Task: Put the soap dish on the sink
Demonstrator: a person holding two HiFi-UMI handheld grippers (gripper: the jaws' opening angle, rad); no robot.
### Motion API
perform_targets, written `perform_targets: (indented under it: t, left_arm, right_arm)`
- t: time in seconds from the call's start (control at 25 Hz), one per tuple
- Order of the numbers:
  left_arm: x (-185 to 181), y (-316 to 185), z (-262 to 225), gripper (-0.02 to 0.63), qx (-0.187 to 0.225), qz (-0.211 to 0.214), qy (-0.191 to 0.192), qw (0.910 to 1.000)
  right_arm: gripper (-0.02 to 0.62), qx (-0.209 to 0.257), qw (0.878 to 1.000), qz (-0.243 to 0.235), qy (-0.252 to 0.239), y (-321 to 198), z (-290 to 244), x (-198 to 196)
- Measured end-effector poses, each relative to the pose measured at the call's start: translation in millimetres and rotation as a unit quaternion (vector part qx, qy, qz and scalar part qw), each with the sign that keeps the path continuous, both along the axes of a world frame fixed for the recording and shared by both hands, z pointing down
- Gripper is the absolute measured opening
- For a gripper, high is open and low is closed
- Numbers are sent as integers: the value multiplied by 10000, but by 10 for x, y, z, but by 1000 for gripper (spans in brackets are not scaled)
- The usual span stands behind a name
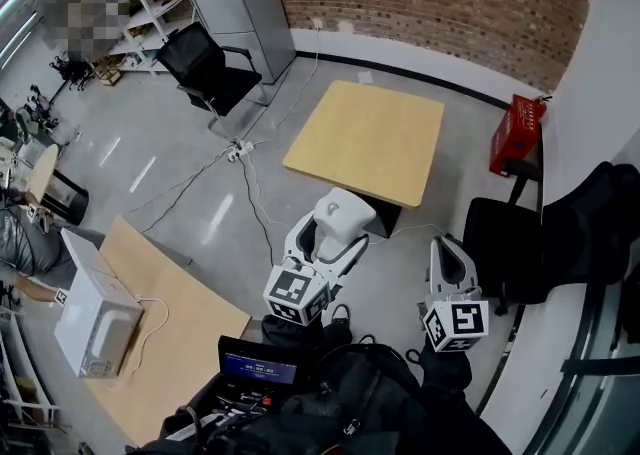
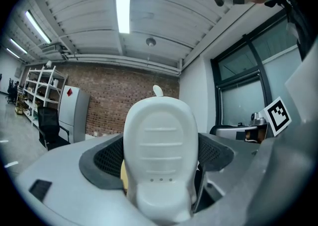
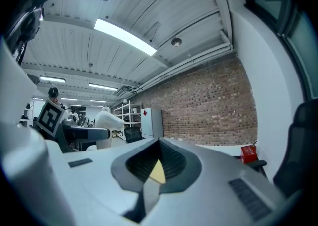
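Between jaws of left hand-held gripper [image 1: 328, 235], white soap dish [image 2: 160, 155], clamped

Soap dish [image 1: 343, 211] in jaws of left gripper [image 1: 330, 235] — table [image 1: 370, 138] beyond, right gripper [image 1: 450, 261] beside it at right.

soap dish [image 2: 160, 155]: lower end hidden between jaws | chair [image 1: 590, 233]: cut by right edge
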State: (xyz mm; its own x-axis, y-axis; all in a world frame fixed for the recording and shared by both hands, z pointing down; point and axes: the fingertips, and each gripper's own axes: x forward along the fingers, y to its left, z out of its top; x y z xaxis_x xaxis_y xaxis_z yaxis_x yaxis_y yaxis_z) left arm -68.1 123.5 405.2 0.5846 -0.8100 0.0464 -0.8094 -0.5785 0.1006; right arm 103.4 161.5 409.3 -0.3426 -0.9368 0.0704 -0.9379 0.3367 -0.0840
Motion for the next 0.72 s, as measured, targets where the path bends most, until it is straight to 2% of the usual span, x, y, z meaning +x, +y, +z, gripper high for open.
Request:
perform_targets:
  t: [0.32,0.72]
  left_arm:
    - [-16,-323,34,437,12,128,50,9999]
    - [-58,-1161,-23,437,3,421,141,9990]
  right_arm:
    - [6,-91,9999,63,50,-250,57,-74]
    - [6,-94,9994,210,270,-1038,-52,-215]
